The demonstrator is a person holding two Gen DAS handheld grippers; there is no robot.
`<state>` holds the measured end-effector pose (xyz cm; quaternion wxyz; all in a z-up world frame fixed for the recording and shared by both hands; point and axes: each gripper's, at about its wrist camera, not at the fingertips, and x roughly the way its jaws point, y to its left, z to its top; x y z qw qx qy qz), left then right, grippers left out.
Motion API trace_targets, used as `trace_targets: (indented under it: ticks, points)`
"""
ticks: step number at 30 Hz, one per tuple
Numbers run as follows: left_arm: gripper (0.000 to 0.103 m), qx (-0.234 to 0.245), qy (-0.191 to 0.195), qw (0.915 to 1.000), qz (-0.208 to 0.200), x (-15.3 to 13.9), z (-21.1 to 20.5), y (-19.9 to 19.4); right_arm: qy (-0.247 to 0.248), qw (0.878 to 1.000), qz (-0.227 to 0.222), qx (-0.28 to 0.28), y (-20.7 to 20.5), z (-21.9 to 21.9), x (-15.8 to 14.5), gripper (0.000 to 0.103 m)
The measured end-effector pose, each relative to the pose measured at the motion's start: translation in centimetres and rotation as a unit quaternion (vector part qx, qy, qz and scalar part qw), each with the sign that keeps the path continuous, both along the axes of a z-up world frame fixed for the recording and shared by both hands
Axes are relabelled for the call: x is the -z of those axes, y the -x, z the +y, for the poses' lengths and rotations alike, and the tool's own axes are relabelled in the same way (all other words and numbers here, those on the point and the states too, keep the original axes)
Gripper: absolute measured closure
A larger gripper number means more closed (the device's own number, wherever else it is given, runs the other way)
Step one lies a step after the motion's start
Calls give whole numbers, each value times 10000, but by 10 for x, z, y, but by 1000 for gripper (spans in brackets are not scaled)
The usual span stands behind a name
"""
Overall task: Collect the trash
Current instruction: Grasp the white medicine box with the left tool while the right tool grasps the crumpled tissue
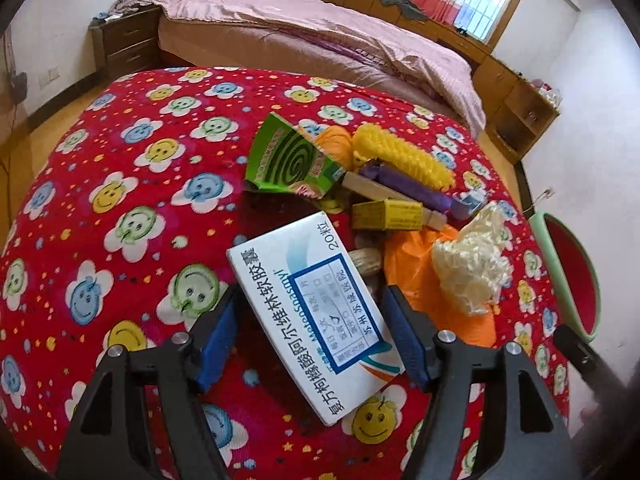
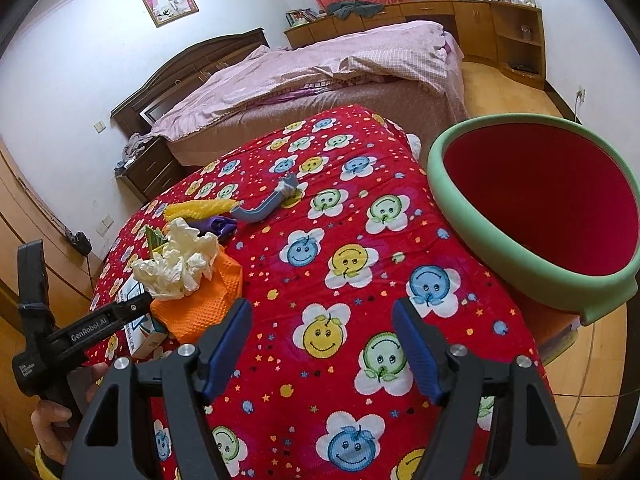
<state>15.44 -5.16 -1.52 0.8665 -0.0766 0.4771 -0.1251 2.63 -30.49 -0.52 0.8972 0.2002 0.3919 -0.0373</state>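
Spread wide at the bottom of the frame, the left gripper [image 1: 312, 336] straddles a white medicine box [image 1: 308, 312], its pads not pressing it. Right gripper [image 2: 322, 346] gapes over bare red smiley-flower cloth [image 2: 340, 240]. Green-rimmed bin [image 2: 532, 208] sits upper right; trash pile [image 1: 400, 184] lies centre.

Trash pile [image 1: 400, 200] on blanket [image 1: 120, 200], basin [image 2: 532, 216] at rt, bed [image 1: 300, 32] behind
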Motion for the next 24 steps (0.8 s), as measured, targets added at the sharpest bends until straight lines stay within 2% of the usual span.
trace_targets:
  ticks: [4,9,16,21,24]
  points:
    - [33,-51,5,10000,26,2,3,4,-26,10000,-27,-4,2,-1,-1,28]
    - [43,54,154,9999,-48,-2,7,14,-19,10000,-65,-44,4,1,-4,28]
    - [44,117,268,9991,-322,-17,15,22,51,9996,-144,-229,-2,12,-13,28]
    - [44,-71,175,9991,-380,-21,26,23,47,9985,-275,-472,-16,28,-21,28]
    - [44,-230,170,9988,-389,-21,37,23,41,9974,-287,-655,-26,42,-23,20]
